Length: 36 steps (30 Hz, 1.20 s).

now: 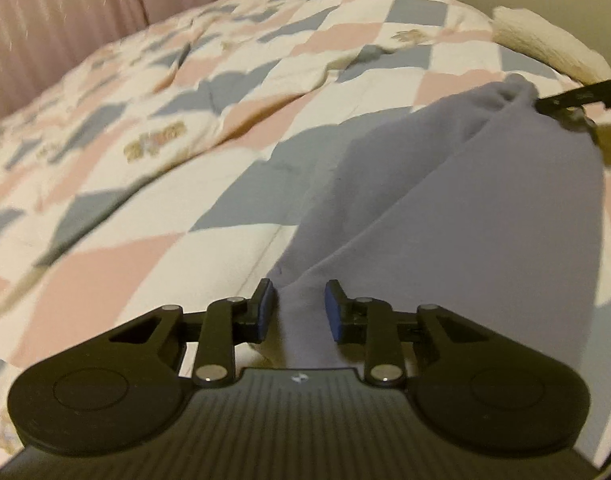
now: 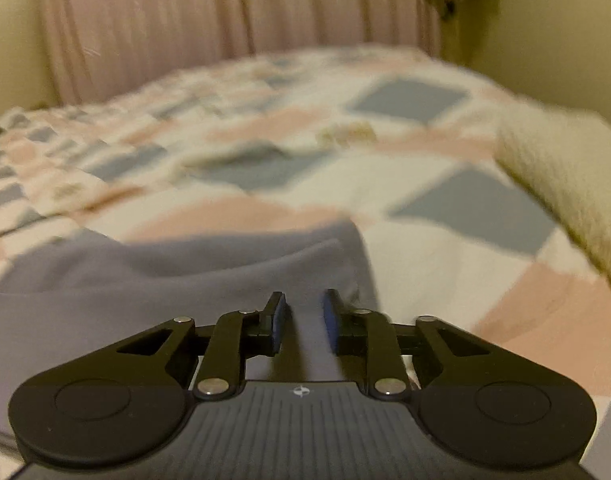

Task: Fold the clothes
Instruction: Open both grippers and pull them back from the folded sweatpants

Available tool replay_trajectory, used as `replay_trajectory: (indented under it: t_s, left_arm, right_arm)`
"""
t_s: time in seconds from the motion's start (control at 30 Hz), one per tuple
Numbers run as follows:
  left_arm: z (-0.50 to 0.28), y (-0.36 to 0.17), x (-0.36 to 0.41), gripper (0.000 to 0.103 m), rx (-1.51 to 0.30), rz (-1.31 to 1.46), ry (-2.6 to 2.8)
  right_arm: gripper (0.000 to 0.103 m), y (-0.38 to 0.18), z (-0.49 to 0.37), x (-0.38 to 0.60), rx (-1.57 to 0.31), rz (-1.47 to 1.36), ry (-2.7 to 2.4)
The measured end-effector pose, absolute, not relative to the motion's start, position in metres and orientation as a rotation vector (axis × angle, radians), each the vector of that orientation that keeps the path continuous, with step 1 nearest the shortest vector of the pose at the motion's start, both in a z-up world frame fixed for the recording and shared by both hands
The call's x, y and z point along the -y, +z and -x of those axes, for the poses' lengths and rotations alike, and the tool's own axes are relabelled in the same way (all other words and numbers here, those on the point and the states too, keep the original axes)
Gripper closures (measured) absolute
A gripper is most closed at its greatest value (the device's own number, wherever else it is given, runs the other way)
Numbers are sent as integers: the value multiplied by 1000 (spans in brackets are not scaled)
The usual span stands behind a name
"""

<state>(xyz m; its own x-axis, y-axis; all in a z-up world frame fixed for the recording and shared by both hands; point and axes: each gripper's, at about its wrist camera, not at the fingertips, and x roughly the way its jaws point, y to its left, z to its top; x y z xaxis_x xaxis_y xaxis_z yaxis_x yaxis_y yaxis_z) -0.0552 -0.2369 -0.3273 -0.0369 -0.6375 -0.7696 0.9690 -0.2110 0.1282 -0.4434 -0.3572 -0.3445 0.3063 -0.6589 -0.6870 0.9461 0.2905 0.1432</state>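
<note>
A grey-lavender garment lies stretched over the patchwork quilt. My left gripper has its blue-padded fingers closed on one end of the garment, with cloth bunched between the pads. In the left wrist view the right gripper shows at the far right edge, pinching the garment's far end, which is pulled up into a bunched peak. In the right wrist view the right gripper holds the garment between its pads, the cloth spreading to the left over the quilt.
A cream fuzzy blanket or towel lies at the right on the bed; it also shows in the left wrist view. Pink curtains hang behind the bed. A yellowish wall is to the right.
</note>
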Motion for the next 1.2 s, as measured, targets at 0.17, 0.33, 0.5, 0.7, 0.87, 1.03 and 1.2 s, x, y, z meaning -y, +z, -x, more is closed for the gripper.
replay_trajectory:
  t_s: [0.17,0.33,0.5,0.7,0.87,1.03,1.2]
  left_arm:
    - [51,-302,212,80,-463,-800,-1574]
    - [78,-300,162,80,-441,-834,-1689]
    - [99,-314,131,82,-429,-933,-1673]
    - [105,-308,128,81,-427,-928,-1658]
    - [104,-316,132,79,-462,-926,-1591]
    - [105,-290,111,79,-395,-885,-1614]
    - [97,-281,89,79,-458,-810,-1592]
  right_arm:
    - [91,-332,456,346,-486,-641,-1194]
    - [83,-313,460,295,-467,-520,-1166]
    - [82,-340,443,273,-626,-504,-1124]
    - [75,-323,442,253,-546,-490,-1113]
    - [73,-348,431,264,-630,-552,-1110]
    - [71,-322,433,242,-547,-538,-1142]
    - [67,-297,427,194,-520,-429,-1173]
